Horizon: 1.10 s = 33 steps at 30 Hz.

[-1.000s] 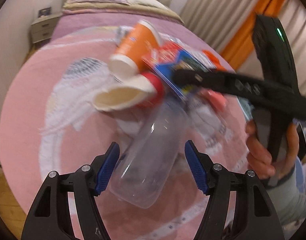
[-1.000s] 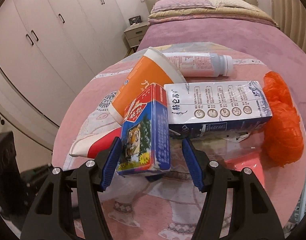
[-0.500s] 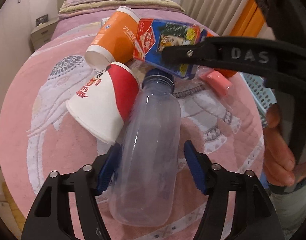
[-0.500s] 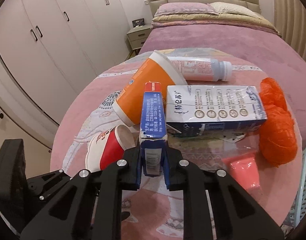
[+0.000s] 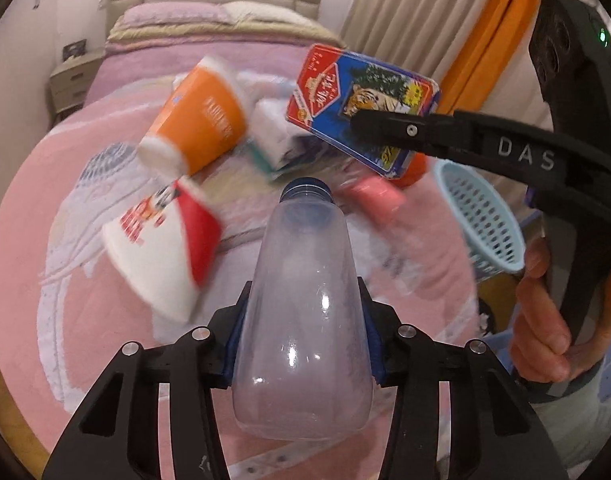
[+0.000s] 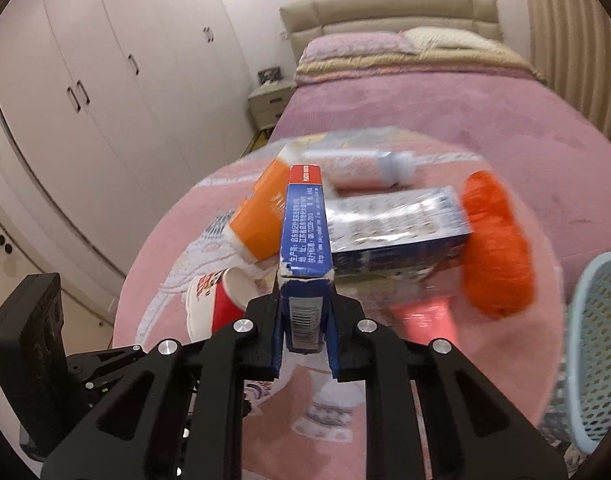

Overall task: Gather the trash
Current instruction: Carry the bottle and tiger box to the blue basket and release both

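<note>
Trash in both our claws: left gripper clamps the bottle, right gripper the box; basket lies right, nearer the right hand.

Motion blur smears most of the litter on the round pink rug. In the left wrist view the orange cup, the red and white cup and the white carton lose their print and edges. The clear bottle hides the blue pads of the left tool. In the right wrist view the orange bag and pink wrapper are streaks, and the frame's edge cuts off the blue basket. The tiger box covers part of the white carton.
</note>
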### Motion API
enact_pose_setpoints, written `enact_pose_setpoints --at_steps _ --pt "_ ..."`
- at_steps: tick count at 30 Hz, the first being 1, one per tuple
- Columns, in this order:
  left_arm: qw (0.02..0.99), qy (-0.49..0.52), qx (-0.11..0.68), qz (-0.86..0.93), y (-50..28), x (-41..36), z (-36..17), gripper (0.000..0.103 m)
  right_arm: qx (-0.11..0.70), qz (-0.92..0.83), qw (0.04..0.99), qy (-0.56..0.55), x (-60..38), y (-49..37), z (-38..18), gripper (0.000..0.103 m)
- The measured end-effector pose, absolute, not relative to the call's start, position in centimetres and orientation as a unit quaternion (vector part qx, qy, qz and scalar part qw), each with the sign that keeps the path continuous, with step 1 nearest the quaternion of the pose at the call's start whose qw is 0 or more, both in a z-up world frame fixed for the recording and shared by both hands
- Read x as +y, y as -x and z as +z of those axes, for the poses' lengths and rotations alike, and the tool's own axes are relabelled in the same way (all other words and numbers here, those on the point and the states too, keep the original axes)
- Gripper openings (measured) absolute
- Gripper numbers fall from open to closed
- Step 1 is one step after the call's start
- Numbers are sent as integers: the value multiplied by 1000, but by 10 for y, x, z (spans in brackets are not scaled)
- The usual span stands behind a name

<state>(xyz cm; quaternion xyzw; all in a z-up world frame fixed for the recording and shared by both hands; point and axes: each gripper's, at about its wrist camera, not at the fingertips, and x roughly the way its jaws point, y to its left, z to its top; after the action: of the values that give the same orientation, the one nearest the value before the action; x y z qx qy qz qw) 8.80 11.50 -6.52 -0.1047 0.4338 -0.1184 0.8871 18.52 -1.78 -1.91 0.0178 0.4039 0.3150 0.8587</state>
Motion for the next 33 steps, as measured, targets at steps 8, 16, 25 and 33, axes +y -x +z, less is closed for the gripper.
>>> enact_pose_setpoints --at_steps 8,16,25,33 --pt "902 93 389 -163 -93 68 -34 45 366 282 885 -57 -88 -181 13 15" --pt "905 67 364 -209 -122 9 -11 45 346 204 911 -92 -171 -185 20 15" --pt "887 54 358 -286 -171 -79 2 45 372 114 904 -176 -285 -203 -6 15" --pt "861 44 380 -335 -216 -148 -11 45 404 50 882 -238 -364 -213 -46 15"
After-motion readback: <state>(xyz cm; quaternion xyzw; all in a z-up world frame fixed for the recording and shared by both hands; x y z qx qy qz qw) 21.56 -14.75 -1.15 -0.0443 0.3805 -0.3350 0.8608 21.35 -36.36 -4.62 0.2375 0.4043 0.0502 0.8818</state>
